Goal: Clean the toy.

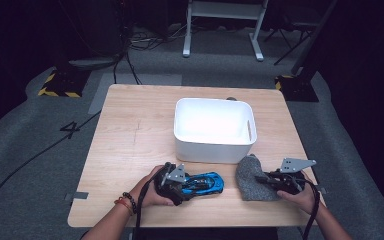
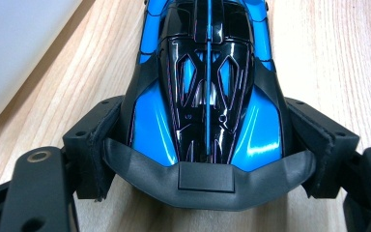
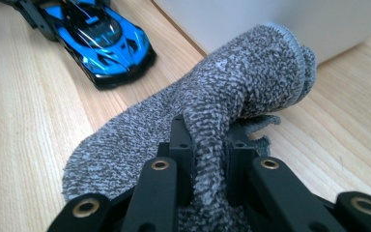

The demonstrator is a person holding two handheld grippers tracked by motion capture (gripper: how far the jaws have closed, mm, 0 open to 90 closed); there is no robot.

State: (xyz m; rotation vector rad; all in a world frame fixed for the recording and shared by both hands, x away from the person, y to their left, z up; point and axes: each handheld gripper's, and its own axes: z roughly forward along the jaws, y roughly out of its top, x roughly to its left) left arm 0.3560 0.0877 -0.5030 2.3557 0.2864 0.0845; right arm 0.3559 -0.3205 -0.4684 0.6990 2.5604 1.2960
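Right gripper view, lower centre: right gripper (image 3: pixel 207 159) pinches only a fold of grey sock (image 3: pixel 232 92), left gripper (image 2: pixel 207 145) clamps blue car (image 2: pixel 207 72); sock may slip free on lifting.

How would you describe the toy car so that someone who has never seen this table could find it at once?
Start at the white bin in the middle of the wooden table. On the near side of it, towards the person's left hand, lies the toy car, gripped at one end by the left gripper. It is glossy blue and black, unlike the soft grey sock beside it.
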